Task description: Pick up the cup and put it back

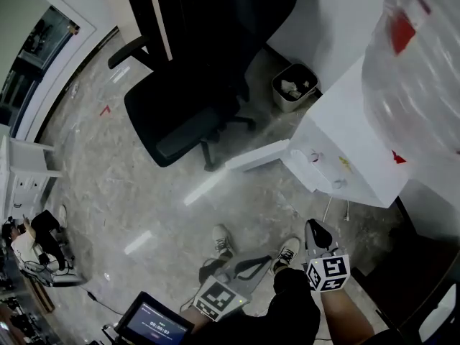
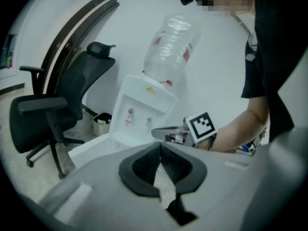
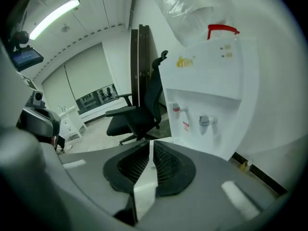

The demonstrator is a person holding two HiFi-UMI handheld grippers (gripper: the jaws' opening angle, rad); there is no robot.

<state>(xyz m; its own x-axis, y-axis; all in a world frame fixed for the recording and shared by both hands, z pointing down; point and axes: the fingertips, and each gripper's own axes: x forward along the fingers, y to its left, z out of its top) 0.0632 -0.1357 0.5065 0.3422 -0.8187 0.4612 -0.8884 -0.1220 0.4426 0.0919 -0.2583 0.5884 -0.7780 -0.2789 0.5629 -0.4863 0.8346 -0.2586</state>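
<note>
Head view: left gripper (image 1: 228,273) at 6, right gripper (image 1: 316,230) at 5, water dispenser (image 1: 338,157) at 3; no cup seen anywhere. Left gripper view: fingers (image 2: 144,163) tips together, nothing held. Right gripper view: fingers (image 3: 168,165) narrow slit, empty. Pick-up seemingly not begun; everything left.

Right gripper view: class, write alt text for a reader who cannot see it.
The right gripper, jaws barely apart and empty, faces a white water dispenser with two taps. A black office chair stands left of it.
</note>
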